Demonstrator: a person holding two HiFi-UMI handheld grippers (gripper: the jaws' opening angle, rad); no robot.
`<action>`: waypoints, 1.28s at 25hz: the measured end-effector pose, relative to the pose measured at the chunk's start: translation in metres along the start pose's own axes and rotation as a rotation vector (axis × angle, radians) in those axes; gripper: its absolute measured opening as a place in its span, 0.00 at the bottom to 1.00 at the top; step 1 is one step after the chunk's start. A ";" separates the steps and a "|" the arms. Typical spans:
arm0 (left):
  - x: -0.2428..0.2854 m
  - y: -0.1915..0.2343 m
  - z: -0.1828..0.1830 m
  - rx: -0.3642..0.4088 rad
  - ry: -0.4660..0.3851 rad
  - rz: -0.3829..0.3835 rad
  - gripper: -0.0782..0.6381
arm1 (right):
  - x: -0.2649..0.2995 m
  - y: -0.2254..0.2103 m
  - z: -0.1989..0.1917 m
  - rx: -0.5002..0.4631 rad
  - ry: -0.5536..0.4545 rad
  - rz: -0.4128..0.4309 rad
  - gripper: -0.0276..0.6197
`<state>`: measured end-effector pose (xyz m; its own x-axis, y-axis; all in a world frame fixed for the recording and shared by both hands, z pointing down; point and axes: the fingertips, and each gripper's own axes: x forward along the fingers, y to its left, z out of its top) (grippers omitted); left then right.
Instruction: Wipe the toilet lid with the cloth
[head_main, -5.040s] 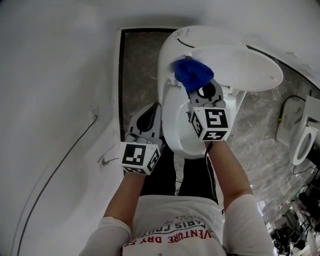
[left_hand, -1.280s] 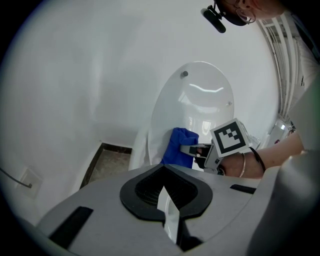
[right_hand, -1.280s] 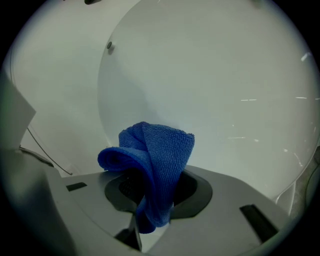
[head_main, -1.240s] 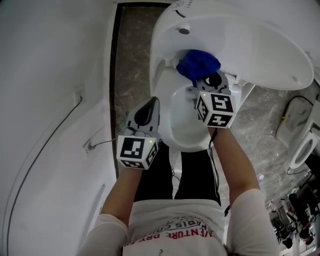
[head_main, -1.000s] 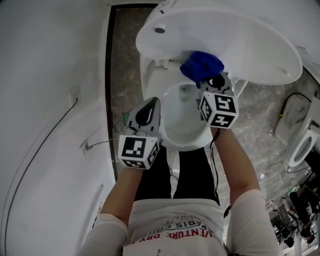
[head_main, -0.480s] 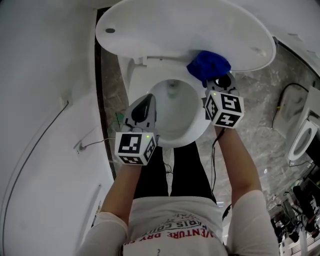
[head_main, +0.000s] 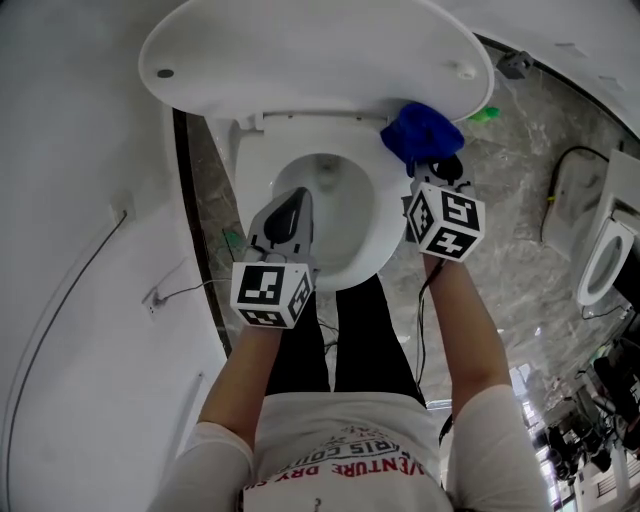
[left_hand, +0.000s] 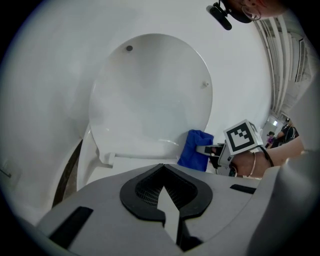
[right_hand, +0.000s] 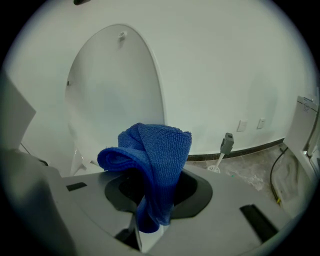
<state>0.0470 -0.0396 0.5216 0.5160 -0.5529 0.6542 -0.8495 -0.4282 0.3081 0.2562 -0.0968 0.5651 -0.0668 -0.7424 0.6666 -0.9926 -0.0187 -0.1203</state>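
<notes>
The white toilet lid (head_main: 320, 50) stands raised above the open bowl (head_main: 335, 210). My right gripper (head_main: 432, 168) is shut on a bunched blue cloth (head_main: 422, 135), which lies against the lid's lower right part, near the hinge. In the right gripper view the cloth (right_hand: 150, 160) spills out of the right gripper (right_hand: 149, 227), with the lid (right_hand: 115, 95) behind it. My left gripper (head_main: 287, 222) hangs over the bowl's left rim, shut and holding nothing. The left gripper view looks past that gripper (left_hand: 167, 202) to the lid (left_hand: 150, 95) and the cloth (left_hand: 195, 150).
A white curved wall with a thin cable (head_main: 90, 290) stands close on the left. Grey stone floor (head_main: 520, 200) lies to the right, with a second toilet (head_main: 605, 280) at the right edge. A toilet brush (right_hand: 222, 150) stands by the far wall. The person's legs are below the bowl.
The lid has swung from half-raised to upright. The right gripper has carried the cloth right and up, along the lid's lower edge. The left gripper stays shut by the bowl.
</notes>
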 end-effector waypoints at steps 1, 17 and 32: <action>-0.001 -0.004 0.000 0.005 -0.005 -0.011 0.12 | -0.004 -0.003 -0.001 -0.002 0.005 -0.009 0.20; -0.081 -0.005 0.113 0.094 -0.171 -0.052 0.12 | -0.120 0.111 0.099 -0.129 -0.083 0.180 0.20; -0.184 -0.014 0.366 0.225 -0.507 -0.055 0.12 | -0.219 0.168 0.351 -0.173 -0.451 0.171 0.20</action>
<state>0.0042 -0.1930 0.1443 0.5940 -0.7766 0.2100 -0.8044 -0.5771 0.1409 0.1400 -0.1727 0.1405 -0.2171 -0.9409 0.2600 -0.9761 0.2110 -0.0513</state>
